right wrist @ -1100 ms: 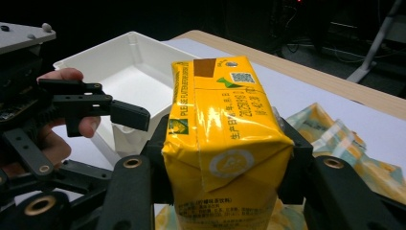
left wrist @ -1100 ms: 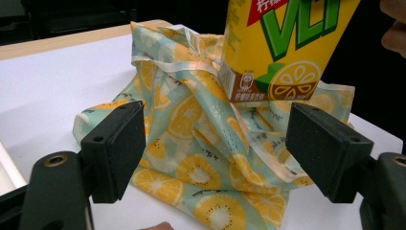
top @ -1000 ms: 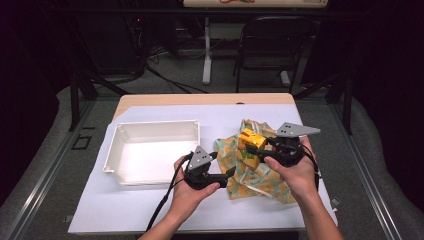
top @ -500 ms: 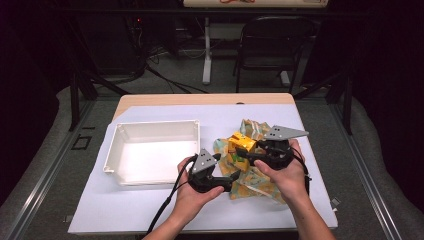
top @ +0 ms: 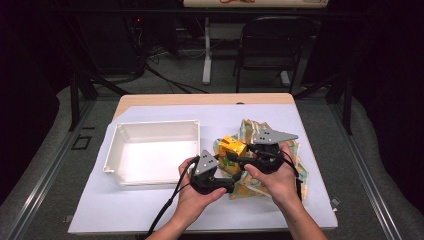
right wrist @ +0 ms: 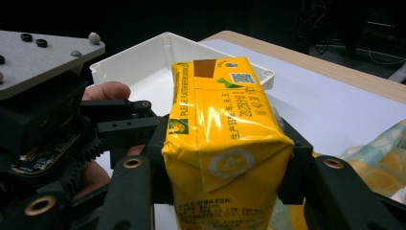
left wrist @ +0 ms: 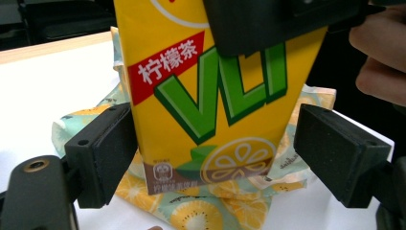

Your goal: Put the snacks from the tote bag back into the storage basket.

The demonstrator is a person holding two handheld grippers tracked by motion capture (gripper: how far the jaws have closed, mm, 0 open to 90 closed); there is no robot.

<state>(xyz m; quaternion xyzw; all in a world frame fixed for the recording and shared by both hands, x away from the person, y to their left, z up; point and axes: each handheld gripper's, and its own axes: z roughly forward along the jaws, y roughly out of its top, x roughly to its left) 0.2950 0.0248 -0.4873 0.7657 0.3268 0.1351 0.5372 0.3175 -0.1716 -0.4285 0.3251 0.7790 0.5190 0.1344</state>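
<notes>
Gripping the yellow drink carton (right wrist: pixel 225 143) between its fingers, the right gripper (top: pixel 239 159) holds it just above the fruit-print cloth (top: pixel 290 165) on the counter (top: pixel 125 210) — to the right of the white tray (top: pixel 150 131). The left gripper (top: pixel 227 175) faces the carton's printed front (green letters on a red and yellow ground); its fingers (left wrist: pixel 107 153) have just been opening and stand wide on either side of the carton — the right one clear of it, the left close beside it.
</notes>
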